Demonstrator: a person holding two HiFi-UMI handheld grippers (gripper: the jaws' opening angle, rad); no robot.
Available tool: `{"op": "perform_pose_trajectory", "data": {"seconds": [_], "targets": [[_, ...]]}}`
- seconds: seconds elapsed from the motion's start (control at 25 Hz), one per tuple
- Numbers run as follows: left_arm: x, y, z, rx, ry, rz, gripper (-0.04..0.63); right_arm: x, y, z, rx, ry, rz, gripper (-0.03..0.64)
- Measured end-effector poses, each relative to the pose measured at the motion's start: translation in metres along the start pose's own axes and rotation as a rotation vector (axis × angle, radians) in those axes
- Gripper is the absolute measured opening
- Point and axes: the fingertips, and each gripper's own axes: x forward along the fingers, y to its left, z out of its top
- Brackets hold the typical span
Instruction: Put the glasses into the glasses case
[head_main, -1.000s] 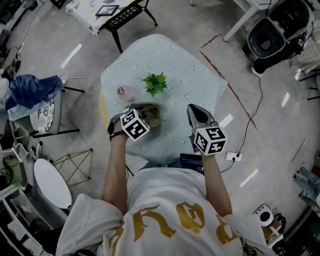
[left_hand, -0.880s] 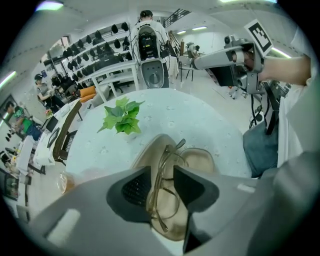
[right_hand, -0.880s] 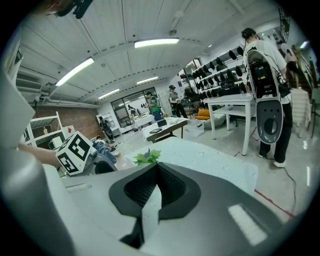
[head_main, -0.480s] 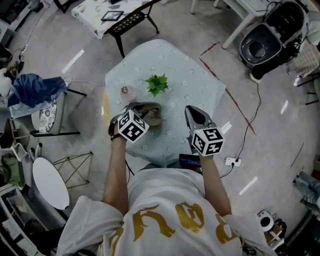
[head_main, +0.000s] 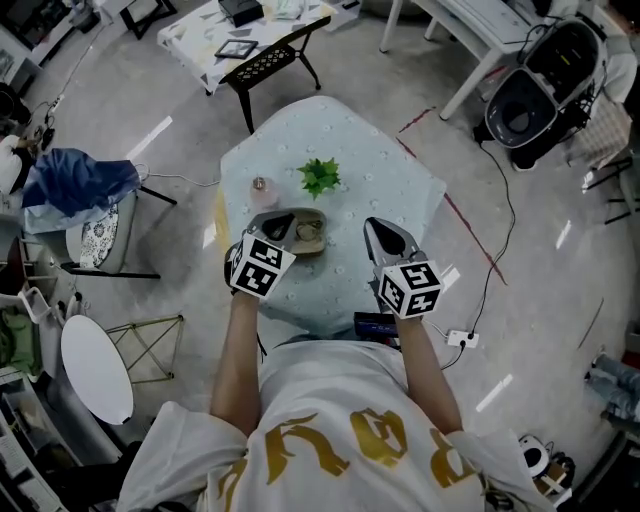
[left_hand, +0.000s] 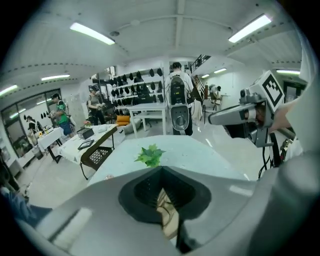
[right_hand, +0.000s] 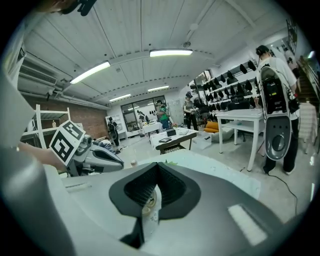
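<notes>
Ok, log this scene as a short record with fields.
table: light blue cloth
glasses case: open, on the table, contents unclear
plant: beyond the case
small jar: left of the plant
left tongs: shut, at the case's left end
right tongs: shut, nothing in them, right of the case

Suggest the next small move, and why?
Likely open the left tool and ease it to the case: it and the right tool look shut and empty, the case lies open just beyond it; glasses inside or not, I can't tell.
</notes>
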Motion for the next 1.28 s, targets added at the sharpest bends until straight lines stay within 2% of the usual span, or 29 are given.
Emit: {"op": "perform_pose_trajectory", "data": {"seconds": [0.08, 0.2, 0.4, 0.48, 0.6, 0.64, 1.0, 1.28], "targets": [[-0.011, -0.001, 0.009, -0.043, -0.061, 0.012, 0.002, -0.004, 0.005, 0.002, -0.009, -0.010, 0.000, 0.025], [-0.028, -0.007, 0.022, -0.137, -0.149, -0.024, 0.000, -0.010, 0.013, 0.004, -0.019, -0.026, -0.002, 0.025], [-0.046, -0.007, 0.030, -0.233, -0.235, -0.039, 0.000, -0.017, 0.026, 0.007, -0.041, -0.048, 0.001, 0.025], [-0.052, -0.007, 0.035, -0.220, -0.251, -0.031, 0.000, -0.019, 0.029, 0.009, -0.044, -0.056, -0.002, 0.025], [-0.052, -0.011, 0.040, -0.123, -0.231, -0.010, 0.000, -0.021, 0.032, 0.011, -0.049, -0.066, -0.006, 0.025], [-0.053, -0.012, 0.042, -0.113, -0.233, -0.012, 0.000, -0.022, 0.033, 0.011, -0.050, -0.068, -0.007, 0.025], [-0.059, -0.013, 0.045, -0.148, -0.273, -0.037, 0.000, -0.025, 0.039, 0.015, -0.062, -0.072, 0.004, 0.025], [-0.059, -0.009, 0.043, -0.156, -0.269, -0.030, 0.000, -0.021, 0.042, 0.013, -0.061, -0.069, 0.023, 0.025]]}}
